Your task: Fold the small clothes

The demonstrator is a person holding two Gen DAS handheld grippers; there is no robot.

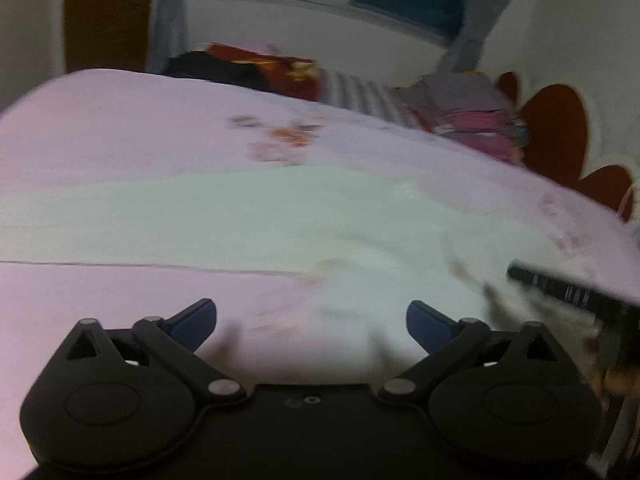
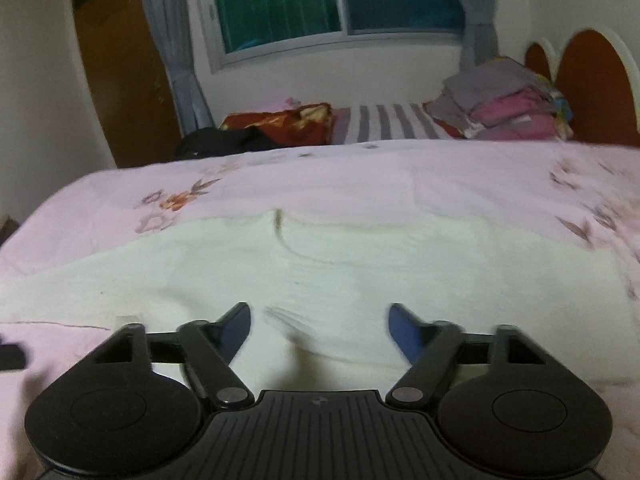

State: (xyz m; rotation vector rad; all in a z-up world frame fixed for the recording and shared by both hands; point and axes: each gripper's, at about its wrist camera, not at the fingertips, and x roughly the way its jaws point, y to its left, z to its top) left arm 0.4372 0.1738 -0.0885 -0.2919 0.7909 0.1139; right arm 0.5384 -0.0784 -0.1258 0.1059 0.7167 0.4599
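A pale garment (image 2: 320, 264) lies spread flat across the pink bed (image 2: 360, 168), near its front edge. Both the left claw (image 1: 311, 320) and the right claw (image 2: 320, 328) hover released above it, grasping nothing.

The white garment (image 2: 320, 264) is soft matt cloth on a pink printed cotton-like bedsheet (image 2: 360, 176). Each tool (image 2: 320, 330) is matt black plastic with metal pivot pins.

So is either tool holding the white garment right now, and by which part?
Nothing is held. The left tool and right tool both stand open above the white garment, which lies flat on the pink bedspread.
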